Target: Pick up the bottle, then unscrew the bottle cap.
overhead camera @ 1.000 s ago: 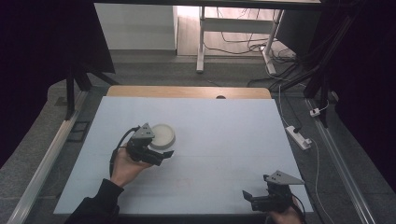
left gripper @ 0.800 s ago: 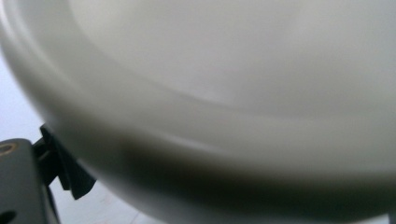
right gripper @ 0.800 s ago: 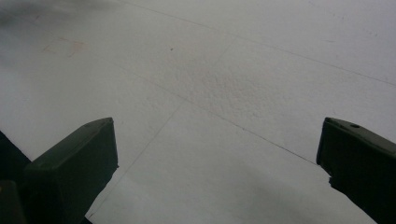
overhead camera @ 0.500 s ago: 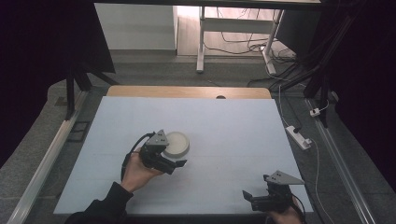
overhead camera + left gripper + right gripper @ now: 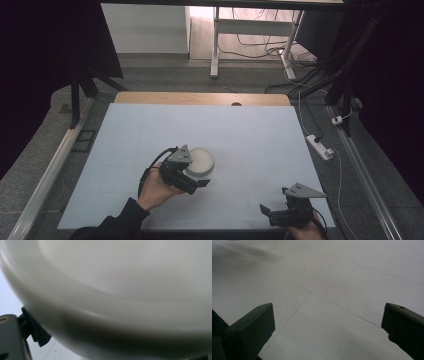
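Nearest us, our right claw [image 5: 274, 214] rests with jaws spread wide over the bare white tabletop [image 5: 260, 135], while farther in our left claw [image 5: 192, 179] is clamped on the unmarked white bowl [image 5: 200, 161] near the tabletop's middle.

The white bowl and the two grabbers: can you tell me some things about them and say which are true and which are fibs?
1. The left gripper is at the white bowl. True.
2. The right gripper has its jaws wide apart. True.
3. The right gripper holds a cup. False: nothing sits between its jaws, just the white table.
4. The bowl sits at the table's far edge. False: it is in the near half, left of the middle.
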`<state>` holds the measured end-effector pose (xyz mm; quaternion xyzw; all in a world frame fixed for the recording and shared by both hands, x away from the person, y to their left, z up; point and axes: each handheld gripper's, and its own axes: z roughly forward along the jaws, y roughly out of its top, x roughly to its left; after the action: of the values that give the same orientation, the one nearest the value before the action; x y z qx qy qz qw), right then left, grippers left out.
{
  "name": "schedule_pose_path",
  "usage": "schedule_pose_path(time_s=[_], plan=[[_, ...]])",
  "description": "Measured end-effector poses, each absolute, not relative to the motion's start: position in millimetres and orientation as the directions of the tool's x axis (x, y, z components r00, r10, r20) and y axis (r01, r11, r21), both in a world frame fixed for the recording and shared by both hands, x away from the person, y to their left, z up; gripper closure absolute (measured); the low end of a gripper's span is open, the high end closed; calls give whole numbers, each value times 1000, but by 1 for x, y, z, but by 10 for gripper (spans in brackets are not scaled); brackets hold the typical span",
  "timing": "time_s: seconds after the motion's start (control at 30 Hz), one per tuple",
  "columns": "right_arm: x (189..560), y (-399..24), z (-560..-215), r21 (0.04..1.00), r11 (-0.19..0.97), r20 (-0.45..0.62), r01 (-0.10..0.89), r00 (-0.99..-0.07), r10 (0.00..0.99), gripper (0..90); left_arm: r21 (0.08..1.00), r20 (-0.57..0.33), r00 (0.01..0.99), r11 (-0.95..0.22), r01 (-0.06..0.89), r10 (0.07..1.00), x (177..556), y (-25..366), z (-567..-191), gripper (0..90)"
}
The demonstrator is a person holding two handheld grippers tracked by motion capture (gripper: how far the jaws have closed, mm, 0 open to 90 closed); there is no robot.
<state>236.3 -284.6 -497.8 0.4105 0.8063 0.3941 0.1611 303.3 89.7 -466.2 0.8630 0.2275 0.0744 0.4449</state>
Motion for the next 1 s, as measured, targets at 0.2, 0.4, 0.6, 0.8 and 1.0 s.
schedule_pose_path(time_s=[0.2, 0.4, 0.6, 0.8, 1.0], plan=[[236, -284, -497, 769, 356, 63, 531, -617, 784, 0, 800, -72, 885, -504, 327, 460, 304, 90, -467, 71], [236, -284, -495, 775, 353, 71, 524, -628, 775, 0, 797, -72, 881, -504, 332, 467, 305, 91, -470, 71], [234, -276, -486, 803, 354, 70, 479, -666, 743, 0, 793, -77, 880, -506, 339, 469, 306, 90, -473, 71], [233, -266, -481, 813, 369, 65, 450, -701, 711, 0, 794, -81, 880, -504, 341, 469, 307, 91, -474, 71], [235, -253, -474, 830, 391, 58, 398, -759, 649, 0, 797, -81, 881, -500, 339, 467, 306, 91, -474, 71]])
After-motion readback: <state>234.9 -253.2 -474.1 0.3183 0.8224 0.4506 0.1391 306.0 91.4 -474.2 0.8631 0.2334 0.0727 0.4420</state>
